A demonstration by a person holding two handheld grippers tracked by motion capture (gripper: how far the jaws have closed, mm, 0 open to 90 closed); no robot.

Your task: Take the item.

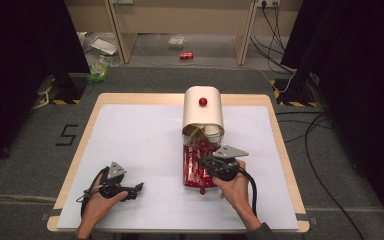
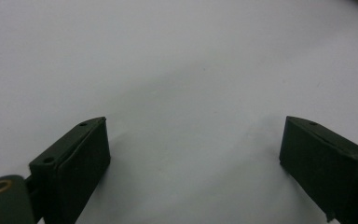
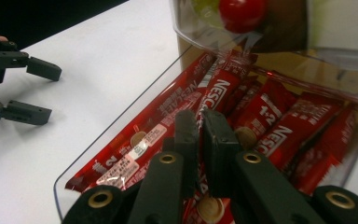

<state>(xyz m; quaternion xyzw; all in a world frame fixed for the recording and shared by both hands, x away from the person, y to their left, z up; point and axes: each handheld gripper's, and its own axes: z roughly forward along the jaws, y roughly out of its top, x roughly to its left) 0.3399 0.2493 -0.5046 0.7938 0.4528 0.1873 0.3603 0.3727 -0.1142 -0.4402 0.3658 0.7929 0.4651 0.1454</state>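
Right gripper [image 3: 199,122] sits over the clear plastic tray [image 3: 121,128] of red Nescafé stick sachets [image 3: 223,91], jaws clenched nearly together on one sachet's edge. Tray lies mid-table on the white sheet [image 1: 145,150], touching the cream dome-topped dispenser with a red knob [image 1: 203,112]. Left gripper [image 1: 130,192] rests on bare sheet at front left, jaws spread wide, nothing between them.

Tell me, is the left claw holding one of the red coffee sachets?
No, the left claw is open over the bare white table cover, with nothing between its black jaws.
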